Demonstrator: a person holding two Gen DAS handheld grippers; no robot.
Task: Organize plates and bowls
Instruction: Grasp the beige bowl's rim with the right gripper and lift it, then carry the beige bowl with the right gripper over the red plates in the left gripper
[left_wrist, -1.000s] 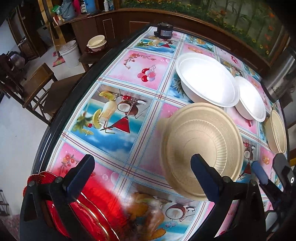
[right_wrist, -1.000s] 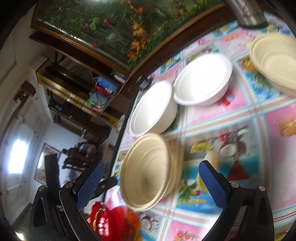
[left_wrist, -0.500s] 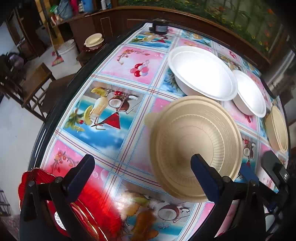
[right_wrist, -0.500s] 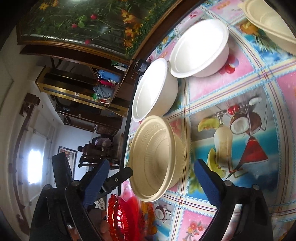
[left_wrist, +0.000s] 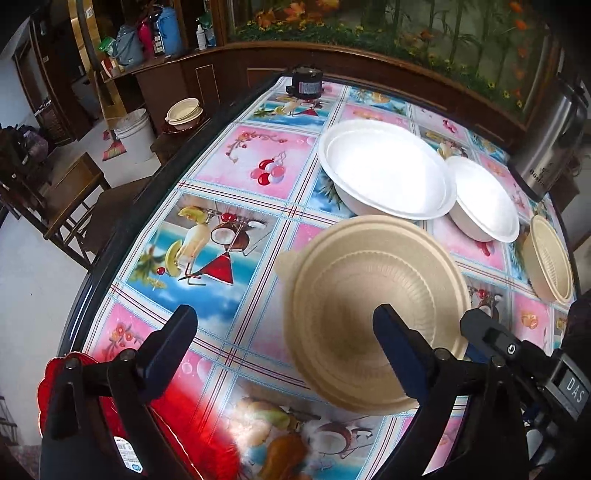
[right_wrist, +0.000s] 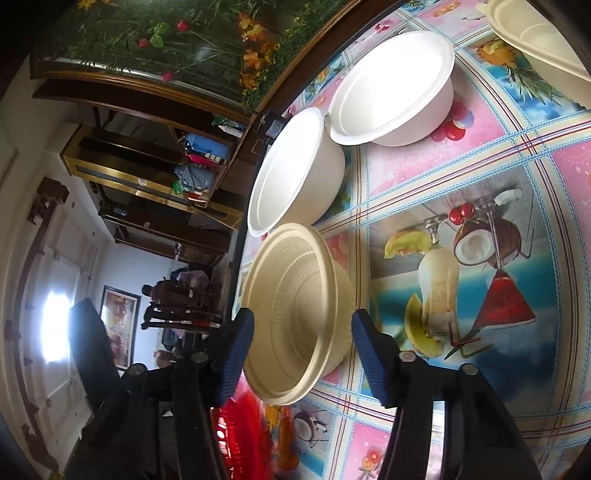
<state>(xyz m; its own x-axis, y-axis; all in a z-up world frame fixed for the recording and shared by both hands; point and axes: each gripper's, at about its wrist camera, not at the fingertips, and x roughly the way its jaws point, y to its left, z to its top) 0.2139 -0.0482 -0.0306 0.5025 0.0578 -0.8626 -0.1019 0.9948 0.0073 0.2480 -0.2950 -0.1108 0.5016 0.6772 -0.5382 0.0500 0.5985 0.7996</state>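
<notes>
A beige ribbed bowl stands on the patterned table, also in the right wrist view. My right gripper is open, its fingers astride the bowl's near rim, one inside and one outside. My left gripper is open and empty above the table; its right finger overlaps the bowl in the view. Two white bowls stand beyond, also in the right wrist view. A second beige bowl sits at the far right. A red plate lies under my left gripper.
The table has a dark rounded edge on the left. A black device stands at its far end. A steel urn stands at the right. Wooden chairs and a white bucket are on the floor at left.
My right gripper has moved in onto the beige bowl's rim and its fingers have narrowed around it. The left gripper has drawn back and up a little.
</notes>
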